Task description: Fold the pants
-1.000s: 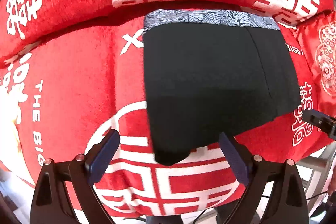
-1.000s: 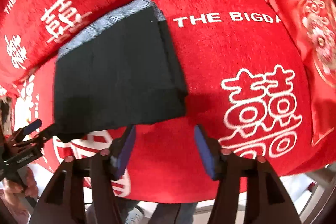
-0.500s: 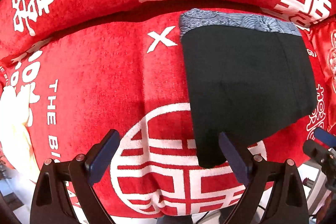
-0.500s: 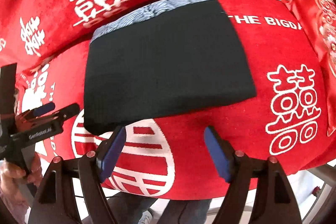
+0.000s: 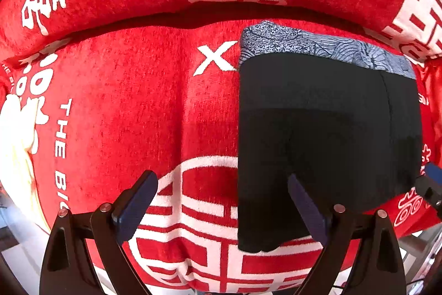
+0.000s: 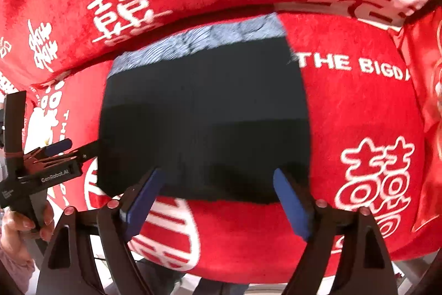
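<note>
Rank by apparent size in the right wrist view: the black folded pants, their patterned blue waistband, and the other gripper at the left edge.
1. Black folded pants, clearly largest.
2. Patterned blue waistband and left gripper: similar apparent area; the gripper is nearer the camera and cut by the frame, so I won't rank them.

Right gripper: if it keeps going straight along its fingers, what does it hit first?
Most likely the near edge of the folded black pants, which sits between the open right gripper fingers. Depth is unclear; it may land on the red cover just short.
</note>
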`<control>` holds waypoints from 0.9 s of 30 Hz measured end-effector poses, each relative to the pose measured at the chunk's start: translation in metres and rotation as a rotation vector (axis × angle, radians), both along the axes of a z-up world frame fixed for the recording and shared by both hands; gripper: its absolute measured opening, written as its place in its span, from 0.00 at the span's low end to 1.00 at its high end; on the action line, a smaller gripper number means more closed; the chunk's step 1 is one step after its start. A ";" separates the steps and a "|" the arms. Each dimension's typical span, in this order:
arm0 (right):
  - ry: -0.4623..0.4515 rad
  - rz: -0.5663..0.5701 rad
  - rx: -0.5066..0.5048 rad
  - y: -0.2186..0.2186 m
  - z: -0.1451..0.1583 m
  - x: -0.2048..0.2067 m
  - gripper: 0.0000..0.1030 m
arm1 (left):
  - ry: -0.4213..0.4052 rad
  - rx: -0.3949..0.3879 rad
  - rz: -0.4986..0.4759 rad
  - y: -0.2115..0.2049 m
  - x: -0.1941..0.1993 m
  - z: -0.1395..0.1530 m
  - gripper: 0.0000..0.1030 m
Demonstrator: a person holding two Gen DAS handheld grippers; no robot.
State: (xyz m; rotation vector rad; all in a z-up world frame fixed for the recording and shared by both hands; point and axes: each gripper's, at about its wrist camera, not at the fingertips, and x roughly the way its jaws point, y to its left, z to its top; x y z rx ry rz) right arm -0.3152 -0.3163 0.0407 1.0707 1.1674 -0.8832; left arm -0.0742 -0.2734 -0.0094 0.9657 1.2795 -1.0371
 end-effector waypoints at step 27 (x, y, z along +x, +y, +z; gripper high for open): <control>-0.014 -0.034 0.057 -0.047 -0.035 -0.063 0.87 | -0.035 0.042 -0.003 -0.035 -0.024 -0.009 0.93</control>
